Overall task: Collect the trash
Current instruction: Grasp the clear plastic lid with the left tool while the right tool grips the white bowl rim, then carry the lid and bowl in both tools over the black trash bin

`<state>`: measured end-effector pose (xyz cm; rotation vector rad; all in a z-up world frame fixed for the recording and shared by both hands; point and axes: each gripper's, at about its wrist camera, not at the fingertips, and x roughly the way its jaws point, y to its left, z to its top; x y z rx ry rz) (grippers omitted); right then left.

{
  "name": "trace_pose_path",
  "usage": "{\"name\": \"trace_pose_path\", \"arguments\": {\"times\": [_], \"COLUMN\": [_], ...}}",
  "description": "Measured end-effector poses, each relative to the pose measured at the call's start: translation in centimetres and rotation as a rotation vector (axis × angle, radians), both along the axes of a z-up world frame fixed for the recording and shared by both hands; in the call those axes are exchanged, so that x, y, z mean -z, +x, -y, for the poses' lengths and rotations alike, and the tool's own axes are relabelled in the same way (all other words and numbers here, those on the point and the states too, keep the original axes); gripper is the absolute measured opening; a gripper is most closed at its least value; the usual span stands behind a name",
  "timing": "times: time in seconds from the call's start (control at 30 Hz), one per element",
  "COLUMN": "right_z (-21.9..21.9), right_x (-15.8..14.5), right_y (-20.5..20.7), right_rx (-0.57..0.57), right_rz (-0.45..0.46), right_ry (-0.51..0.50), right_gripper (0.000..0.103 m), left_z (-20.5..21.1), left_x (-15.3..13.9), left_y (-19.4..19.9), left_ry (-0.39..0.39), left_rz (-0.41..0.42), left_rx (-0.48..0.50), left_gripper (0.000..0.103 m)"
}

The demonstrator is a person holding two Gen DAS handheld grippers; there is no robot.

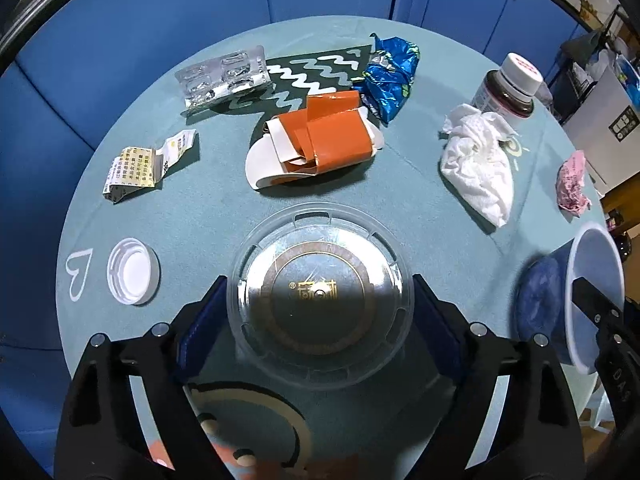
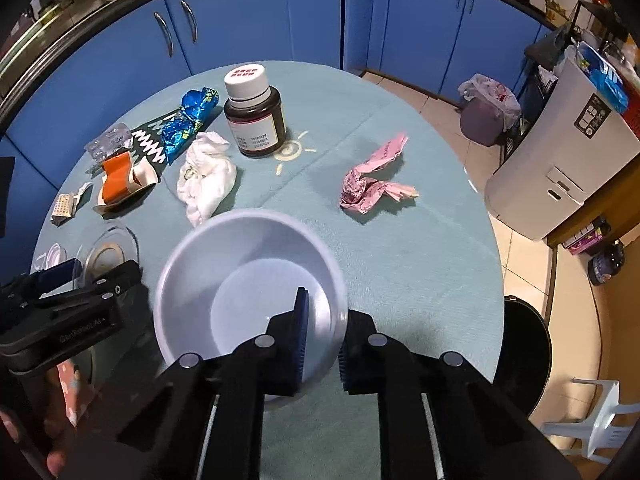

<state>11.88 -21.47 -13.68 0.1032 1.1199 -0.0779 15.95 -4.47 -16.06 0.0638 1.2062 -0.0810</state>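
Lower left of the right wrist view, the black left gripper (image 2: 66,280) body reads "GenRobot AI"; other print is illegible.

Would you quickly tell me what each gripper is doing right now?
Left gripper: open around the clear lid.
Right gripper: shut on the white bowl rim.

I'm seeing a teal worktop (image 1: 208,216) with a dark patch of white zigzags (image 1: 312,74). An orange-and-white wrapper (image 1: 324,136), a shiny blue foil wrapper (image 1: 390,76), a white tissue (image 1: 478,156), pink crumpled paper (image 2: 372,182), a brown bottle (image 2: 256,120) with a white cap, and a pale white bowl (image 2: 248,280).
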Motion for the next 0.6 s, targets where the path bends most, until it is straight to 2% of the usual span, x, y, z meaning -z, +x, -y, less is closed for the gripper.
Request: {"name": "trace_pose_path", "arguments": {"times": [0.1, 0.6], "right_z": [-0.1, 1.9], "right_x": [-0.4, -3.3], "right_y": [-0.3, -2.5], "right_rx": [-0.007, 0.027], "right_rz": [0.011, 0.087], "right_ry": [0.005, -0.007], "right_gripper": [0.008, 0.008], "left_z": [0.3, 2.6], "left_x": [-0.9, -4.7], "left_y": [-0.5, -3.1], "left_ry": [0.014, 0.016], "left_rz": [0.030, 0.124], "left_rx": [0.002, 0.041], "left_gripper": [0.086, 0.086]}}
